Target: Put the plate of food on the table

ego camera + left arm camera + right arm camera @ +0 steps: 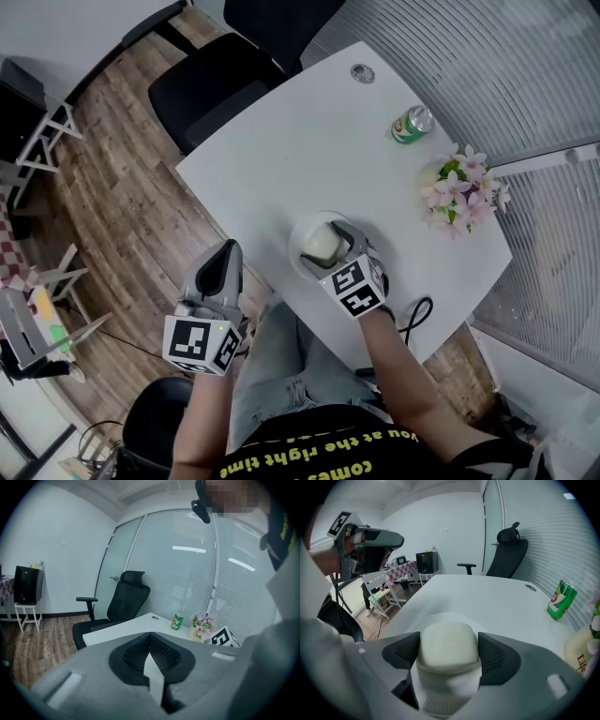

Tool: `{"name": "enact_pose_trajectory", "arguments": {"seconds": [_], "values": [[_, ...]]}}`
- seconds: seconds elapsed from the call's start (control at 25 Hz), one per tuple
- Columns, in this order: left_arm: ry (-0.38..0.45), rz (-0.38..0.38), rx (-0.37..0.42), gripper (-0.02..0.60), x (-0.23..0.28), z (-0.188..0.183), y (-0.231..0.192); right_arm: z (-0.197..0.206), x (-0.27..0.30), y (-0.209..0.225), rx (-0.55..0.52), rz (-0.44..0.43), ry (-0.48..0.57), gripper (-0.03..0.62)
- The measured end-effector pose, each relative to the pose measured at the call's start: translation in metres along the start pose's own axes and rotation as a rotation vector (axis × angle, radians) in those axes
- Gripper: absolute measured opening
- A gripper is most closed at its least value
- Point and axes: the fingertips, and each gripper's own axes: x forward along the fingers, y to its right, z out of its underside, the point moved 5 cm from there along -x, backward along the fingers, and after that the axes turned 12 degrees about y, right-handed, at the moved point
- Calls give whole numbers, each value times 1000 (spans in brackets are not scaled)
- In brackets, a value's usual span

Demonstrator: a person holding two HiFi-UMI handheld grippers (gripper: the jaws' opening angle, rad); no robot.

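A small white plate (302, 255) with a cream bun (320, 243) rests on the white table (281, 141) near its front edge. My right gripper (339, 240) reaches over the plate's near right side. In the right gripper view the bun (447, 646) fills the gap of my right gripper (448, 659), both dark pads against its sides, and the plate's rim (440, 618) shows beyond. My left gripper (223, 265) hangs off the table's left edge over the floor, shut with nothing in it; in the left gripper view my left gripper (151, 651) shows its pads together.
A green can (411, 124) and a pot of pink flowers (459, 187) stand at the table's right side. Black office chairs (216, 94) sit at the far edge. A black cable (417, 314) hangs off the near right edge. Small white stands (42, 131) line the floor at left.
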Motion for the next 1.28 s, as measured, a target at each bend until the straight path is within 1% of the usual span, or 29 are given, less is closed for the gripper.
{"name": "enact_pose_trajectory", "arguments": {"seconds": [0.44,0.52,0.6,0.76,0.88,0.96,1.08,1.16,1.2,1.28], "values": [[-7,4,1,0,2,0,1,-3,1,0,-2,-26,-16,399],[-6,4,3,0,2,0,1,-3,2,-1,5,-36,-14,427],[-4,3,5,0,2,0,1,-4,0,-2,19,-37,2,437],[8,5,2,0,1,-5,2,-15,-6,-2,33,-27,56,428],[13,9,8,0,0,-6,2,-22,-11,-1,51,-28,80,398],[15,11,10,0,0,-8,2,-28,-15,1,52,-18,105,333],[18,15,11,0,-1,-11,3,-36,-21,3,55,-6,140,257],[20,18,14,0,-1,-14,3,-39,-24,3,64,0,149,228],[22,19,16,0,-1,-16,3,-41,-26,3,66,3,152,199],[27,22,19,0,-2,-19,3,-46,-30,2,68,9,164,162]]}}
